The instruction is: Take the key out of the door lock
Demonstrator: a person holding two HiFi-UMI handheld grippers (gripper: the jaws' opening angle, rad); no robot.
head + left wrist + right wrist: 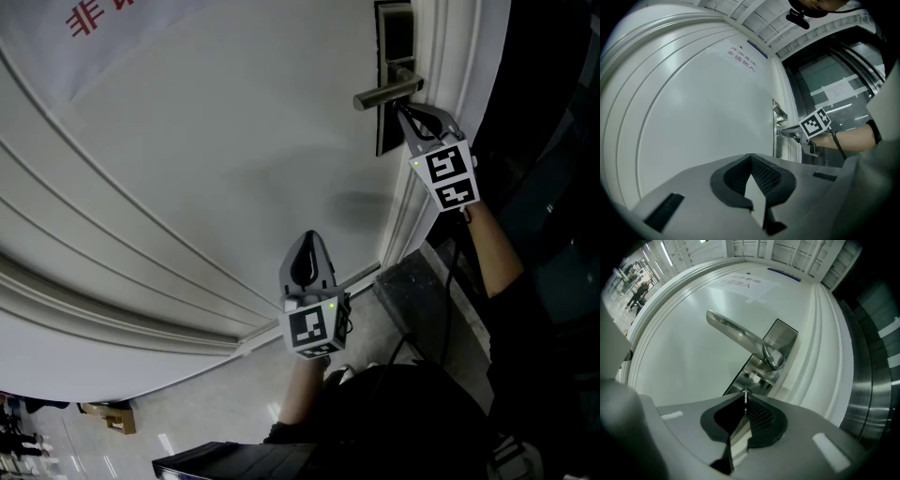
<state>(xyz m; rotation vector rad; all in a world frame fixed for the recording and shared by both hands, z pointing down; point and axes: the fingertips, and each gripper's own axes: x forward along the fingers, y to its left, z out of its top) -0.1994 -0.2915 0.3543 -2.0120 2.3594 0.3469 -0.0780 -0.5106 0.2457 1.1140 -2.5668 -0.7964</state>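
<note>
White door (187, 169): head view; smooth painted panel with curved raised ridges towards 8 o'clock and red print at 11 o'clock.
Steel lever (386, 94): brushed bar at 1 o'clock, mounted on a dark upright plate (394, 42).
Grey right gripper (405, 114): tapered plastic nose, with its tips just under the lever.
Grey left gripper (307, 240): at 6 o'clock, aimed at bare door and well apart from the lever.
Pale floor (234, 394): glossy, at 7 o'clock, with a cardboard box (112, 417) at 8 o'clock.
Black pads (764, 176): left gripper view; cross-ribbed rubber, with the tips meeting and nothing between them. The right gripper is at the lever, at 2 o'clock, and dark glazing is at 3 o'clock.
Bright key (746, 396): right gripper view; a thin metal sliver seen edge-on at the centre. The jaws are narrowed and pinch it at their tips, just before the plate below the lever. I cannot tell whether its blade sits in the lock.
Room: brushed steel surface at 4 o'clock and a lit hall at 10 o'clock.
</note>
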